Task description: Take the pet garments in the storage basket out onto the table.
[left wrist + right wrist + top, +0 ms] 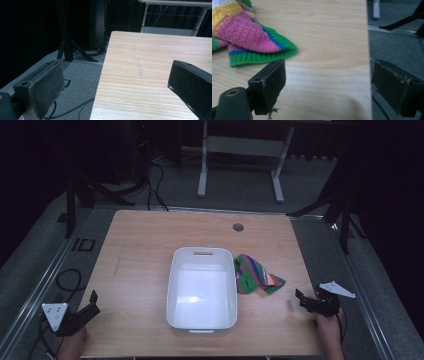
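Knit cloth (pixel 249 37) cut off by top-left edge in right gripper view; bin (pixel 202 322) hides its left part in high view

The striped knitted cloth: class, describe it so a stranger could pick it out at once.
On the wooden table stands a white plastic tub. The striped knitted cloth lies crumpled against the tub's right side. It alone is soft and multicoloured, with pink, yellow and blue stripes and green edging.

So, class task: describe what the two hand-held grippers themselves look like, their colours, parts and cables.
Both are black. The left hand-held gripper and the right hand-held gripper each carry a pale grey three-cornered plate on top. Each has two flat, rectangular black jaws with worn, frayed pads. A dark cable trails from the left one.
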`<act>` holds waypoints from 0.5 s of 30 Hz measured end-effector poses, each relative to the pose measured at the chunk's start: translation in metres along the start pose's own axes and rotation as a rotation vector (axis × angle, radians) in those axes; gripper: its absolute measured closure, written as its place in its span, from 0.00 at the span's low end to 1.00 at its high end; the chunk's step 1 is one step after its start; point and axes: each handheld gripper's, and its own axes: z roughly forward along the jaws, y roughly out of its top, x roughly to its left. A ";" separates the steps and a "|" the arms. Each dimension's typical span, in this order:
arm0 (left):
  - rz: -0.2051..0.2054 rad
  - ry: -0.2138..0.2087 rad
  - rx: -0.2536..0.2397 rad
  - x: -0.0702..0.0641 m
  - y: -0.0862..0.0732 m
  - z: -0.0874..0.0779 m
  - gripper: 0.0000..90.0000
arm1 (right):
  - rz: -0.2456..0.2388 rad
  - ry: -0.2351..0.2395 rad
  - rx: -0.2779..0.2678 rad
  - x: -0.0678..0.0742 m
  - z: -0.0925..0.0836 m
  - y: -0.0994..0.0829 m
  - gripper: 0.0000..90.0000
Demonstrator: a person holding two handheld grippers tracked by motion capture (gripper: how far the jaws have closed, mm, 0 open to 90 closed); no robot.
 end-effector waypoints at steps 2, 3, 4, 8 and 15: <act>0.000 0.000 -0.001 0.000 0.000 0.000 0.01 | 0.008 -0.010 -0.006 0.000 -0.005 -0.003 0.15; 0.001 -0.001 0.000 0.000 0.000 0.000 0.01 | 0.012 -0.016 -0.014 0.001 -0.007 -0.004 0.15; 0.000 -0.001 0.000 0.000 0.000 0.000 0.01 | 0.013 -0.019 -0.017 0.001 -0.009 -0.005 0.15; 0.000 -0.001 -0.001 0.000 0.000 0.000 0.01 | 0.039 -0.047 -0.052 0.002 -0.015 -0.012 0.15; 0.000 -0.001 -0.001 0.000 0.000 0.000 0.01 | 0.088 -0.049 -0.104 0.000 -0.022 -0.019 0.16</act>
